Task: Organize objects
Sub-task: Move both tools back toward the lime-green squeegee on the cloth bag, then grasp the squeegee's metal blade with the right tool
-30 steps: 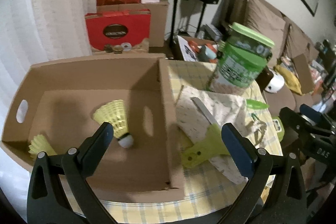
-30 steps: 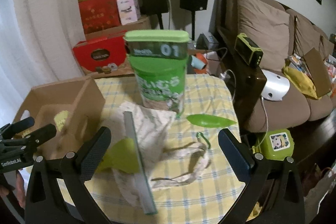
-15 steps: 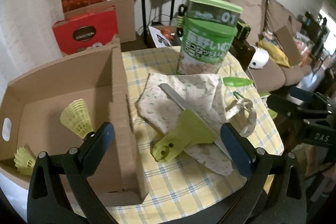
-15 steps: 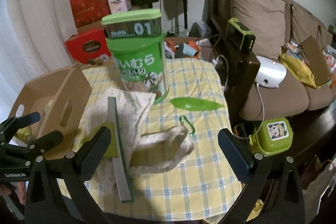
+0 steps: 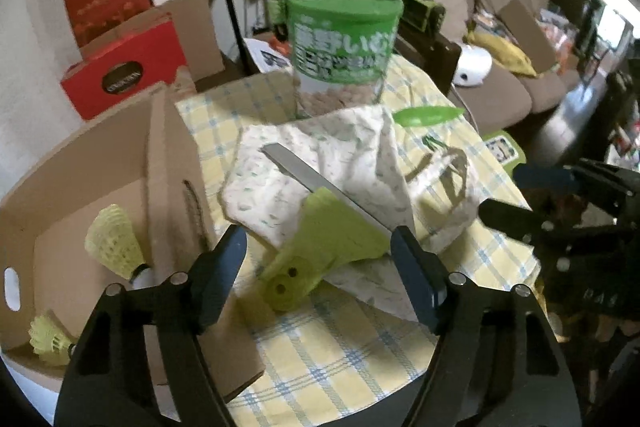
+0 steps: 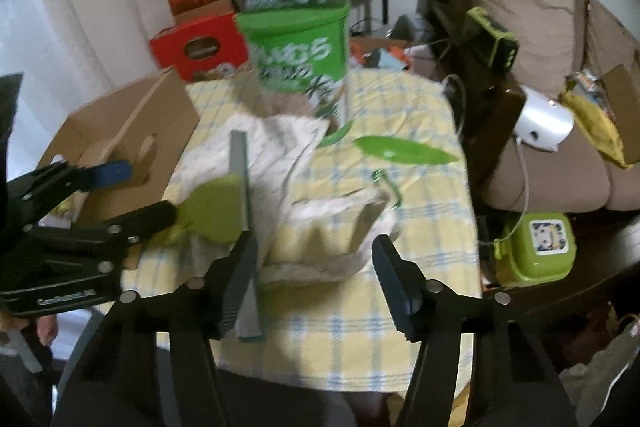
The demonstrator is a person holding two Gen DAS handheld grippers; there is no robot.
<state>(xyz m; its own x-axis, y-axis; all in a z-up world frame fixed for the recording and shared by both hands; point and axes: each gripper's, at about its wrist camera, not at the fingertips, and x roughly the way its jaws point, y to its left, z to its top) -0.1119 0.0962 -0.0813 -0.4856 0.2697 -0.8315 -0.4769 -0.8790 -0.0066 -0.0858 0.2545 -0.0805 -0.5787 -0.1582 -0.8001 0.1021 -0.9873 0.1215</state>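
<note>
A lime-green squeegee [image 5: 320, 247] with a grey blade lies on a patterned cloth bag [image 5: 344, 163] on the yellow checked tablecloth [image 5: 332, 359]. My left gripper [image 5: 320, 275] is open, its fingers on either side of the squeegee's handle, just above it. My right gripper [image 6: 310, 279] is open and empty over the near end of the squeegee blade [image 6: 242, 211] and the bag's strap [image 6: 340, 227]. The cardboard box [image 5: 80, 187] at left holds two yellow shuttlecocks [image 5: 114, 243]. A tall green canister [image 5: 344, 35] stands behind the bag.
A green leaf-shaped piece [image 6: 404, 151] and a green carabiner [image 6: 388, 185] lie on the cloth at right. A sofa [image 6: 540, 39], a green lunch box [image 6: 536, 247] and red gift boxes [image 5: 124, 67] surround the table. The left gripper shows in the right wrist view [image 6: 100, 195].
My left gripper has swung right from the box and come down around the squeegee handle. My right gripper has moved forward and lower toward the bag and blade. Both stay open.
</note>
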